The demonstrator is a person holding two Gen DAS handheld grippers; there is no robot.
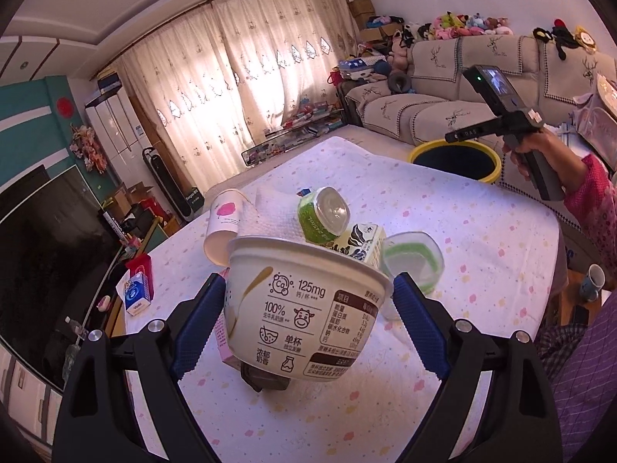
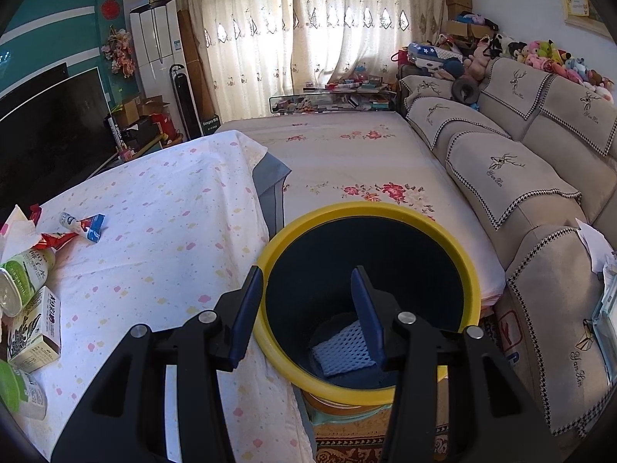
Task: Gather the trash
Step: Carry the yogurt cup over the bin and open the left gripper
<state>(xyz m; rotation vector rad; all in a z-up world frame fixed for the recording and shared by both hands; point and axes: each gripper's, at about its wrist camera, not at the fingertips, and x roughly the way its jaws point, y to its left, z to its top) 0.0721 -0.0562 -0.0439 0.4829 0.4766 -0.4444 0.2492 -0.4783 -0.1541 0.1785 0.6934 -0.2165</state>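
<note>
My left gripper (image 1: 308,297) is shut on a white yogurt cup (image 1: 300,308) and holds it above the table. Behind the cup lie a paper cup (image 1: 223,227), a paper towel (image 1: 270,212), a green bottle (image 1: 322,214), a milk carton (image 1: 362,247) and a clear green-banded cup (image 1: 414,266). My right gripper (image 2: 304,308) is open and empty above the yellow-rimmed black bin (image 2: 370,301), which holds a white foam net (image 2: 343,351). The bin (image 1: 455,158) and the right gripper (image 1: 501,115) also show in the left wrist view, past the table's far edge.
The table has a white dotted cloth (image 2: 154,231). A squeezed tube and red wrapper (image 2: 81,227), the carton (image 2: 34,328) and green bottles (image 2: 21,277) lie at its left. A blue tissue box (image 1: 137,297) sits near the left edge. A sofa (image 2: 520,177) stands right.
</note>
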